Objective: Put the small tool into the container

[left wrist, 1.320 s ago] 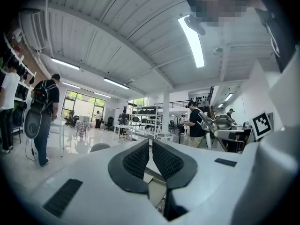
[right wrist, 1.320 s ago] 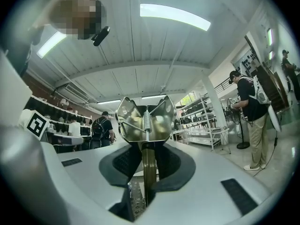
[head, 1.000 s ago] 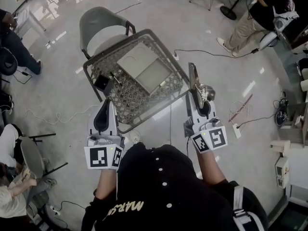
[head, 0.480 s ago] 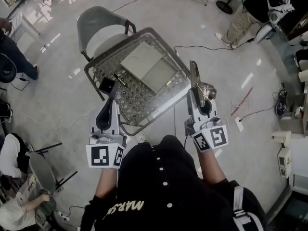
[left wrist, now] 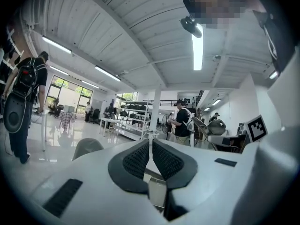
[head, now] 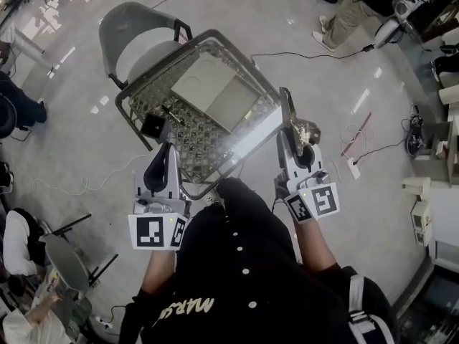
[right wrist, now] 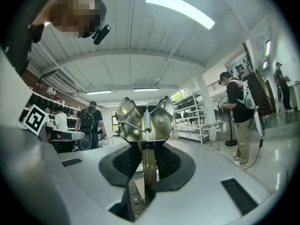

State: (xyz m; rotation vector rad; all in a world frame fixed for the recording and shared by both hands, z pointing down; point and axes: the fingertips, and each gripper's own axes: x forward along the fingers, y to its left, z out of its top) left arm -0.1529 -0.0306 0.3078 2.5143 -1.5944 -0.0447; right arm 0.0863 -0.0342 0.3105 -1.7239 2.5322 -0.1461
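Observation:
The small tool [head: 290,115] is a shiny metal spring clamp, and my right gripper [head: 294,140] is shut on its flat handle. In the right gripper view the tool [right wrist: 144,120] stands upright between the pads, spring and spread metal wings above them. It hangs just right of the container, a grey wire-mesh basket [head: 190,145]. My left gripper [head: 166,149] is shut with nothing in it, at the basket's near left edge. In the left gripper view my left gripper [left wrist: 150,146] shows its pads pressed together.
A beige box [head: 211,92] lies in the basket, with a small black item [head: 152,125] at its left side. A grey chair [head: 136,38] stands behind the basket. Cables [head: 308,56] run over the floor, and people stand around the room's edges.
Both grippers have moved forward and slightly down, closer to the basket. The right gripper still holds the tool, and the left gripper stays shut.

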